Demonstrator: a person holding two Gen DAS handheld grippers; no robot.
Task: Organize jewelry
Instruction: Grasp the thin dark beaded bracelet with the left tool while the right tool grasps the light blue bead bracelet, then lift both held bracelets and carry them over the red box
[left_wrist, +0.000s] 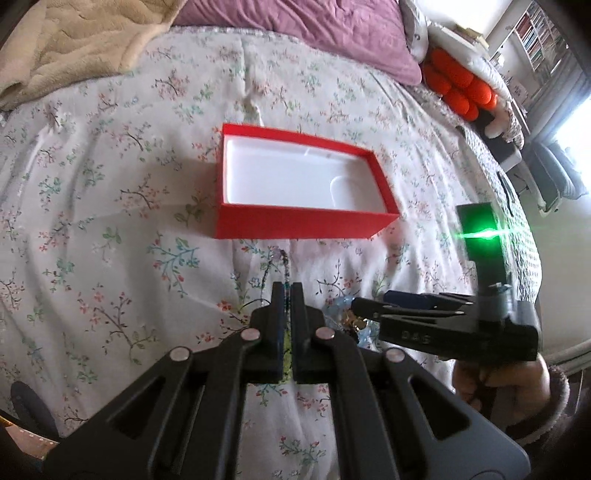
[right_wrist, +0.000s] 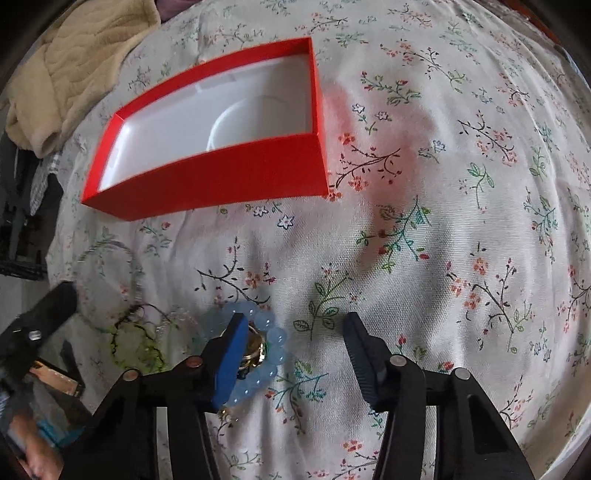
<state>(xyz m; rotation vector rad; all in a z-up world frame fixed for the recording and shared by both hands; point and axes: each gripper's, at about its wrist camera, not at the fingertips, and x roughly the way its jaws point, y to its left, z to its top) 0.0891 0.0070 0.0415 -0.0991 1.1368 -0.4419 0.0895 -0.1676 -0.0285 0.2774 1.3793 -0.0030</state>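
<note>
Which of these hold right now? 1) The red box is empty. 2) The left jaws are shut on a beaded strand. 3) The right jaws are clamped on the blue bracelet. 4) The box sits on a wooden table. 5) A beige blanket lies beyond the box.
1) True: the red box shows only its bare white lining.
2) True: the left gripper has its jaws closed on a thin beaded necklace that trails toward the box.
3) False: the right gripper has its jaws wide apart; the blue bead bracelet lies on the cloth beside one pad, ungripped.
4) False: it rests on a floral bedsheet.
5) True: the beige blanket lies bunched at the far left.
</note>
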